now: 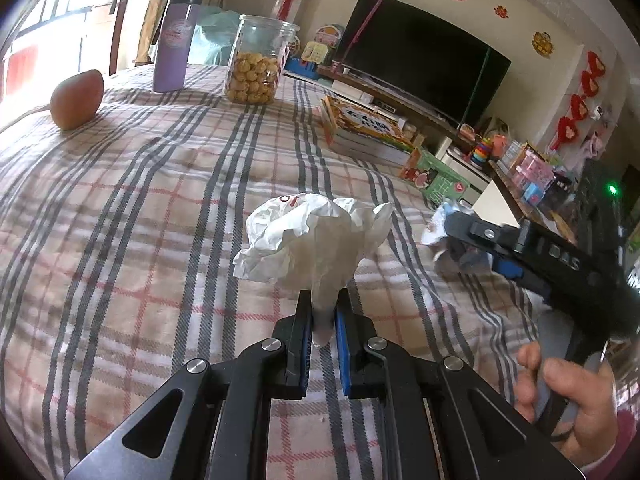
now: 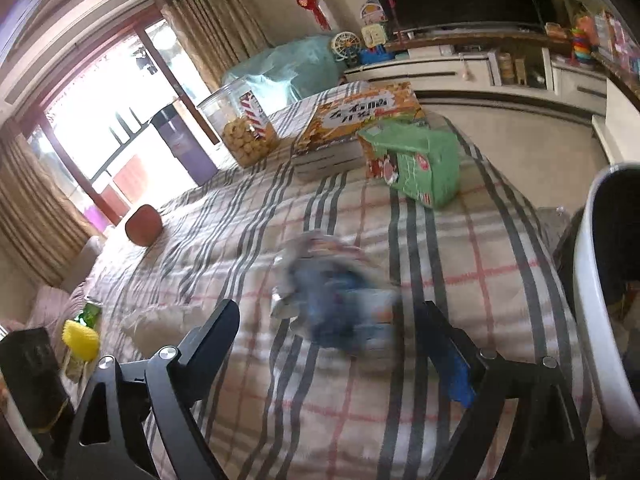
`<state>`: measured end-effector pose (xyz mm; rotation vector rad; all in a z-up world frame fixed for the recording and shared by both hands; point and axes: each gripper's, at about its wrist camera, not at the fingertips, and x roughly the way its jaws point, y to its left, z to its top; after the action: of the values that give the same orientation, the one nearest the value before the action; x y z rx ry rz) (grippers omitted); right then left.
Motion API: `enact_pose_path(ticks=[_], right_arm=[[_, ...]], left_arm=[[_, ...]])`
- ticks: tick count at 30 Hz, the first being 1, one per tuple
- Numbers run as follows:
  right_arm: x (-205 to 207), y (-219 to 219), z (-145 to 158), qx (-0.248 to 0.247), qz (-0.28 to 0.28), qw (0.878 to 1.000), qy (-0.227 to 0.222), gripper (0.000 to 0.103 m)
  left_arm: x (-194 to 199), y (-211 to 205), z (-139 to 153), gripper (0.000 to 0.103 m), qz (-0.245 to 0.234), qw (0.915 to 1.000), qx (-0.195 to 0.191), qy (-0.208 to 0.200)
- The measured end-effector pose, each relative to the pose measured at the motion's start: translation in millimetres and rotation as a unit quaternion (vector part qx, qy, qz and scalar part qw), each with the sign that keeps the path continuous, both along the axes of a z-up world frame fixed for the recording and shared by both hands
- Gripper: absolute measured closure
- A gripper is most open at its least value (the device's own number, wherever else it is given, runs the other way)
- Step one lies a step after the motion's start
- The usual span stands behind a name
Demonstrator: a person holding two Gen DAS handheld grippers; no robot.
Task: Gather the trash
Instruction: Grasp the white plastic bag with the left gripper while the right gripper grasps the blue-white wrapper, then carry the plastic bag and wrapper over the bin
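Crumpled white paper wad, woven plaid cloth cover, clear plastic jar, matt black tongs

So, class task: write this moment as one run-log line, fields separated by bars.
left gripper: shut on crumpled white paper | right gripper: open, blue wrapper between fingers, blurred | surface: plaid cloth

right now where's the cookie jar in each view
Left wrist view: the cookie jar stands top centre-left, just right of the purple bottle.
Right wrist view: the cookie jar sits upper left of centre, just left of the orange book.
Shared landmark: the orange book, at the table's far edge in both.
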<state>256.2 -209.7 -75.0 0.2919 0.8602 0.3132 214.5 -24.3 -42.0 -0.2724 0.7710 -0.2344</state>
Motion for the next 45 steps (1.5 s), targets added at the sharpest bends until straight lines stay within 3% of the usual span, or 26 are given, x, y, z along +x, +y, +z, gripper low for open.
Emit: enact_pose_path(ticks=[3,5,6,10,16,30,45], right_arm=[[9.7,9.0,-6.6,-0.021,0.012,1.0,0.003,0.015],[11.7,11.8,-11.4,-0.033,0.014,0.999,0.008,0.035],[12.3,12.0,-14.4,-0.034,0.014,0.999,0.012,0.054],[3.0,5.2,-11.6,-0.028,0.013,1.0,0.002,0.081],[-19.1,-8.3,-3.8,-0.018,0.016,1.0,-0.009,0.087],[-78.1,-50.5,27.3,0.01,0.019,0.999,-0.047,0.089],[-106.1,-87.8,47.9,0.024,-0.011,0.997,-0.073,0.09]], left_arm=[[0.0,-1.8,-0.2,0.094,-0.005,1.0,0.003,-0.004],[-0.6,-3.0,-0.5,0.094,-0.007,0.9999,0.007,-0.004],[-0.5,-3.0,-0.5,0.094,-0.007,0.9999,0.007,-0.004],[0.4,-2.8,-0.4,0.094,-0.006,0.9999,0.009,-0.003],[-1.3,-7.8,2.0,0.094,-0.006,0.9995,0.029,-0.009],[-25.7,-54.9,27.4,0.094,-0.049,0.9964,0.064,-0.027],[-29.5,-95.7,41.0,0.094,-0.094,0.9915,0.082,-0.037]])
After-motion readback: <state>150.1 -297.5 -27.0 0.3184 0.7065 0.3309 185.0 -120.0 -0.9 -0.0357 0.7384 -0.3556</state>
